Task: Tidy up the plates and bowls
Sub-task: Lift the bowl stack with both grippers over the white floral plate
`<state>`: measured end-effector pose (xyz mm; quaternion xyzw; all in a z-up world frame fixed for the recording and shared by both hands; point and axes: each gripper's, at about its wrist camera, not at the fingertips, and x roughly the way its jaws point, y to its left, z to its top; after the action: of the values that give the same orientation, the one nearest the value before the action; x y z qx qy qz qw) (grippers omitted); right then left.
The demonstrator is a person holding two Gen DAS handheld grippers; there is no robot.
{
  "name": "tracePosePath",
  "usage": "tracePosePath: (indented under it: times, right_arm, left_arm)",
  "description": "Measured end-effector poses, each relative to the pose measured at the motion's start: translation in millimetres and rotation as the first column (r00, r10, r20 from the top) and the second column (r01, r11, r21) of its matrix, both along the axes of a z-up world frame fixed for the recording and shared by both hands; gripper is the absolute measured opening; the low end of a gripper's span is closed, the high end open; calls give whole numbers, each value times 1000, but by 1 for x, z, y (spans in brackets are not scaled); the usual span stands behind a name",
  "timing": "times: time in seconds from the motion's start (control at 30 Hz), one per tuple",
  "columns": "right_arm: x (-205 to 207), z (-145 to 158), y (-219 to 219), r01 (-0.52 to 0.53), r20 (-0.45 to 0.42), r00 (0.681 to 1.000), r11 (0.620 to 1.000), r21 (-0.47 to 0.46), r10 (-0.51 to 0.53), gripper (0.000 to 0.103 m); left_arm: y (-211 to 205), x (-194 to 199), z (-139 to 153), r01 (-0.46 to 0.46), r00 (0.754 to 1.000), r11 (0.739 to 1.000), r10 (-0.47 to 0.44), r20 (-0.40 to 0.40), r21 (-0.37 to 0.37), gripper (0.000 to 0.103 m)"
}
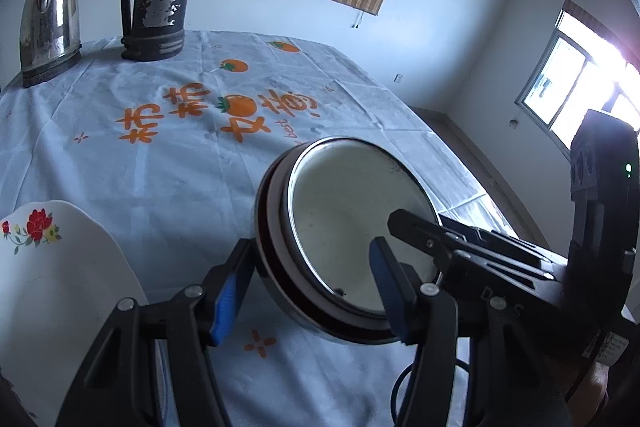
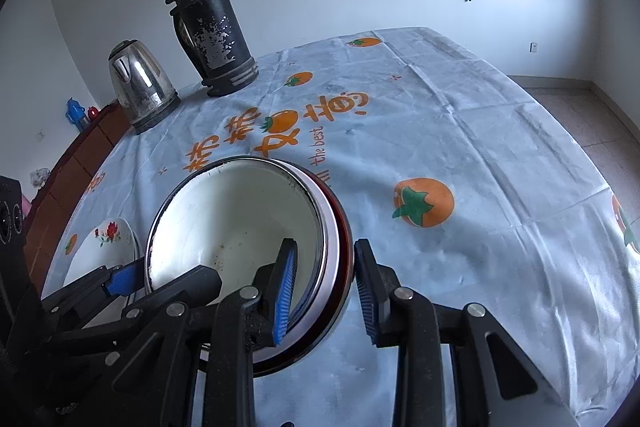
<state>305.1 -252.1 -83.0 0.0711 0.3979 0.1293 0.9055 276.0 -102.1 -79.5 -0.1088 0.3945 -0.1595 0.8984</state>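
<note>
Round white enamel bowl with steel rim (image 2: pixel 240 223) on the tablecloth (image 2: pixel 460 147), straddled at both walls: right gripper (image 2: pixel 326 291) pinching its near wall, left gripper (image 1: pixel 308 291) half spread, not pressing. Judged mid-step (bowl not yet lifted); next, raising and carrying toward the white flowered plate (image 1: pixel 60 267), kept level

We hold the left hand-held gripper (image 1: pixel 310 291) tilted downward, its blue-padded fingers (image 1: pixel 226 301) standing apart on either side of the bowl (image 1: pixel 352 219) wall, one outside and one inside; whether the pads press on it we cannot tell. Our right hand-held gripper (image 2: pixel 326 293) also points downward from the opposite side, its fingers (image 2: pixel 285 291) straddling the same rim with a narrower gap, the inner pad close to the wall.
</note>
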Motion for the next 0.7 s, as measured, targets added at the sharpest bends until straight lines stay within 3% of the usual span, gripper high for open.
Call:
tracePosePath:
  times: [0.7]
  right_arm:
    - [-15,24,14,-51,39,998,999,3,51,31]
  left_arm:
    - [16,-15,26,-61,997,998,62,54,-12,58]
